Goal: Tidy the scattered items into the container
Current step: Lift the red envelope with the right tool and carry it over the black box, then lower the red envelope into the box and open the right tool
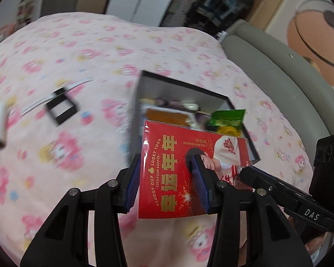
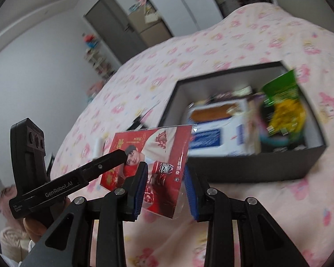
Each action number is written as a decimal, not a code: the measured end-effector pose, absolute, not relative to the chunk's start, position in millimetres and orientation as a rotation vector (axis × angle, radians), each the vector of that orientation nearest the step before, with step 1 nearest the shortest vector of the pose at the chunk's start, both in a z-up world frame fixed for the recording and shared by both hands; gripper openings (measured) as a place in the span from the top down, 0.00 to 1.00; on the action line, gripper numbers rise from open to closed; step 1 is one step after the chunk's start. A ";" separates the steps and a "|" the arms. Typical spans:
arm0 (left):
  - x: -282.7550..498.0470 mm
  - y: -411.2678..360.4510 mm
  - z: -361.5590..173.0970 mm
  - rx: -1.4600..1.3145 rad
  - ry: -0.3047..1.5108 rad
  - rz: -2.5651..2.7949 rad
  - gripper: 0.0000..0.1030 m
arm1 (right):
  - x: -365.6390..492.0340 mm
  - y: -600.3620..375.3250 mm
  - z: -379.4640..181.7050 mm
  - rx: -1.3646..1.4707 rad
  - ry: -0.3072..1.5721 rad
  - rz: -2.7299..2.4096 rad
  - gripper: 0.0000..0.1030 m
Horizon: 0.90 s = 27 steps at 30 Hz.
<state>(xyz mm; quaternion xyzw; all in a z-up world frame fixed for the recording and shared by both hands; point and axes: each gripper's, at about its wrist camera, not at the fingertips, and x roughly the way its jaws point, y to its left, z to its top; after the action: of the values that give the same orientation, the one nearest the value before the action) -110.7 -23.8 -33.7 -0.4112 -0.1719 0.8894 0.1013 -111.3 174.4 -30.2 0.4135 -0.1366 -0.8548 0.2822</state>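
- Both hand-held grippers carry one red sleeved card (image 1: pixel 189 169) above the bed (image 1: pixel 55 71). The card sits just short of the black storage box (image 2: pixel 245 171), which lies ahead of the fingers.
- Left hand-held gripper (image 1: pixel 167 184): the card passes between its blue pads, and the right pad lies against the printed face. Contact at the left pad is unclear, so I cannot confirm a firm pinch.
- Right hand-held gripper (image 2: pixel 164 187): the card's lower part sits between its pads. The left pad looks to touch, but a sliver of gap shows at the right pad, so this grip is also unconfirmed.
- Box contents: a green snack bag (image 2: pixel 282 106) and a white-and-blue pack (image 2: pixel 220 131), piled high.
- Risk: the glossy sleeve could slip from a marginal pinch and drop onto the bedspread.
- Risk: two grips on one flat card could bend or twist it if the hands diverge.
- Risk: the card could catch the near wall of the box or rest on the pile.
- Still out to the left: a cardboard tube (image 1: pixel 0 131) and a small black frame (image 1: pixel 61 106).
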 end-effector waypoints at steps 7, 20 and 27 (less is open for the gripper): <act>-169.2 35.4 -39.5 -1.271 -0.374 2.569 0.56 | -157.2 227.3 -36.7 1.145 -0.407 -2.400 0.72; -219.6 74.3 -91.9 -1.491 -0.305 2.496 0.55 | -204.8 250.7 -87.1 1.285 -0.324 -2.437 0.72; -219.2 81.5 -102.2 -1.542 -0.275 2.502 0.57 | -203.2 250.4 -83.8 1.262 -0.222 -2.537 0.72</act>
<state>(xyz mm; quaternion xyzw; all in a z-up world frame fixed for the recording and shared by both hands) -219.2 81.5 -102.2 -0.5200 -0.0928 0.8438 0.0946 -203.2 250.4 -83.8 0.4392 -0.0774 -0.8825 0.1491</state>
